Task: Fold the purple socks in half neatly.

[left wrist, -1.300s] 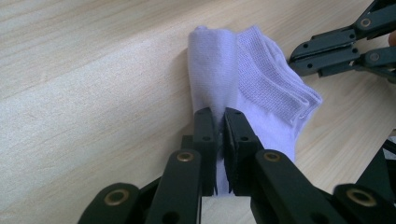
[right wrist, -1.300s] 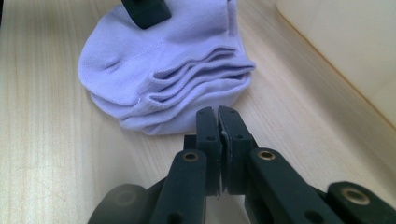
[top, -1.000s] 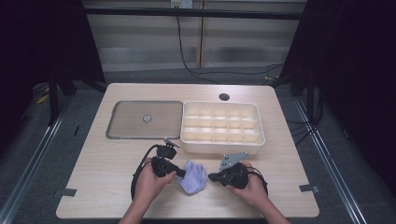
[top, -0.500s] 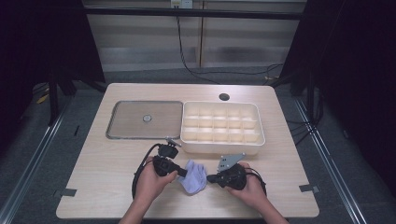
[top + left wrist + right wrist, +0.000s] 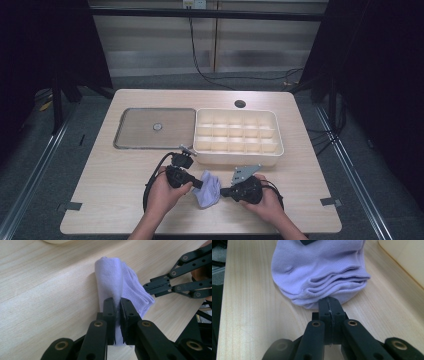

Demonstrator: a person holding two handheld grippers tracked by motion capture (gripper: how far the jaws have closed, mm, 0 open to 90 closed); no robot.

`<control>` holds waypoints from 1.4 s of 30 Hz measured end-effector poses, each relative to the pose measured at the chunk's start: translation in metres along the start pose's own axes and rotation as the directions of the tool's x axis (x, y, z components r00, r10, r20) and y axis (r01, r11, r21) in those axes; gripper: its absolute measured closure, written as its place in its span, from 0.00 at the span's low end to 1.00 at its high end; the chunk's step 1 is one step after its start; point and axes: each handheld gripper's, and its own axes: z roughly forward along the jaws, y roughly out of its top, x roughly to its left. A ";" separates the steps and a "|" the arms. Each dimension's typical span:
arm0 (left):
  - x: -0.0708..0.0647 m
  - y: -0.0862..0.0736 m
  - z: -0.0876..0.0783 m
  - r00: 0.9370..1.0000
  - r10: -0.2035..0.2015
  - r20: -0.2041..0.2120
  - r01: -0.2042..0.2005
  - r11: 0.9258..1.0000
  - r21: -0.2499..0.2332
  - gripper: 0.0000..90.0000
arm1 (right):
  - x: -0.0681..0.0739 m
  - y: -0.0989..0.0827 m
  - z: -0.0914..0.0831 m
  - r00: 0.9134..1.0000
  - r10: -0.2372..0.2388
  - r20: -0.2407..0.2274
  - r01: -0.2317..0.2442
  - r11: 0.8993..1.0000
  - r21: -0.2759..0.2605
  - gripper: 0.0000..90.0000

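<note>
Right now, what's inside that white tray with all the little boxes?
The white tray looks empty: the high view shows bare, pale compartments. Its near wall hides the floor of the row of compartments closest to the person, so something small and flat there couldn't be seen.

1 high forward-down view; 2 close tool views, sharing the sock (image 5: 207, 189).

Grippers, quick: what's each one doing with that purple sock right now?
Left gripper: closed, pinching a fold of the purple sock.
Right gripper: jaws shut at the sock's edge; whether fabric is caught between them cannot be told.
</note>
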 end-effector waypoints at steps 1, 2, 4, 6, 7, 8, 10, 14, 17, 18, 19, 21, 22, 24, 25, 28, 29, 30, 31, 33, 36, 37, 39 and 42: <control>-0.001 0.000 0.000 1.000 -0.007 0.000 0.007 1.000 -0.004 0.93 | 0.000 0.000 0.000 1.000 0.000 0.000 0.000 1.000 0.000 1.00; -0.001 0.000 0.000 1.000 0.002 0.004 -0.002 1.000 0.006 0.93 | 0.000 0.000 0.000 1.000 0.000 0.001 0.000 1.000 0.003 1.00; -0.003 0.000 -0.001 1.000 0.002 0.004 -0.002 1.000 0.001 0.93 | 0.001 0.000 0.001 1.000 0.001 -0.001 -0.001 1.000 0.001 1.00; -0.004 0.001 -0.002 1.000 0.007 0.004 -0.007 1.000 0.001 0.93 | 0.001 0.001 0.002 1.000 0.003 -0.006 -0.003 1.000 -0.005 1.00; -0.005 0.001 -0.002 1.000 0.005 0.002 -0.005 1.000 -0.007 0.93 | 0.001 0.001 0.002 1.000 0.003 -0.005 -0.003 1.000 -0.005 1.00; -0.005 0.001 -0.002 1.000 0.007 0.007 -0.007 1.000 -0.005 0.93 | 0.001 0.001 0.002 1.000 0.002 -0.006 -0.002 1.000 -0.006 1.00; -0.007 0.002 -0.003 1.000 0.009 0.005 -0.009 1.000 -0.006 0.93 | 0.002 0.001 0.002 1.000 0.004 -0.006 -0.004 1.000 -0.005 1.00; -0.010 0.003 -0.002 1.000 0.001 0.006 -0.001 1.000 -0.014 0.93 | 0.002 0.002 0.003 1.000 0.002 -0.008 -0.002 1.000 -0.008 1.00; -0.010 0.004 -0.001 1.000 0.018 0.006 -0.018 1.000 -0.004 0.93 | 0.003 0.002 0.004 1.000 0.005 -0.010 -0.005 1.000 -0.011 1.00; -0.010 0.004 -0.001 1.000 0.015 0.007 -0.015 1.000 -0.006 0.93 | 0.003 0.002 0.004 1.000 0.007 -0.012 -0.007 1.000 -0.010 1.00; -0.011 0.004 0.000 1.000 0.007 0.007 -0.007 1.000 -0.011 0.93 | 0.003 0.002 0.004 1.000 0.004 -0.012 -0.004 1.000 -0.011 1.00; -0.012 0.004 0.001 1.000 0.012 0.007 -0.012 1.000 -0.009 0.93 | 0.003 0.002 0.005 1.000 -0.001 -0.014 0.001 1.000 -0.012 1.00; -0.012 0.004 0.001 1.000 0.014 0.008 -0.013 1.000 -0.003 0.93 | 0.003 0.003 0.005 1.000 -0.003 -0.013 0.003 1.000 -0.012 1.00; -0.013 0.004 0.003 1.000 0.013 0.010 -0.013 1.000 -0.004 0.93 | 0.003 0.003 0.005 1.000 -0.001 -0.015 0.001 1.000 -0.011 1.00; -0.013 0.004 0.003 1.000 0.013 0.015 -0.013 1.000 -0.006 0.93 | 0.004 0.003 0.005 1.000 -0.001 -0.015 0.001 1.000 -0.011 1.00; -0.013 0.005 0.004 1.000 0.010 0.016 -0.010 1.000 -0.005 0.93 | 0.004 0.004 0.006 1.000 -0.005 -0.017 0.005 1.000 -0.009 1.00; -0.013 0.005 0.004 1.000 0.010 0.018 -0.010 1.000 -0.002 0.93 | 0.004 0.004 0.006 1.000 -0.007 -0.017 0.006 1.000 -0.009 1.00; -0.014 0.005 0.004 1.000 0.010 0.018 -0.010 1.000 -0.002 0.93 | 0.005 0.003 0.006 1.000 -0.002 -0.018 0.002 1.000 -0.008 1.00; -0.014 0.006 0.004 1.000 0.010 0.018 -0.010 1.000 -0.005 0.93 | 0.005 0.003 0.006 1.000 -0.001 -0.019 0.001 1.000 -0.008 1.00; -0.014 0.006 0.004 1.000 0.009 0.022 -0.009 1.000 -0.011 0.93 | 0.004 0.003 0.006 1.000 -0.003 -0.018 0.003 1.000 -0.011 1.00; -0.015 0.006 0.005 1.000 0.010 0.022 -0.010 1.000 -0.008 0.93 | 0.004 0.004 0.006 1.000 0.005 -0.018 -0.005 1.000 -0.013 1.00; -0.016 0.007 0.005 1.000 0.012 0.022 -0.012 1.000 -0.005 0.93 | 0.005 0.004 0.007 1.000 0.005 -0.018 -0.005 1.000 -0.012 1.00; -0.017 0.007 0.006 1.000 0.014 0.018 -0.014 1.000 -0.006 0.93 | 0.005 0.004 0.007 1.000 0.003 -0.019 -0.003 1.000 -0.012 1.00; -0.017 0.007 0.007 1.000 0.014 0.020 -0.014 1.000 -0.009 0.93 | 0.005 0.004 0.007 1.000 0.000 -0.021 0.000 1.000 -0.013 1.00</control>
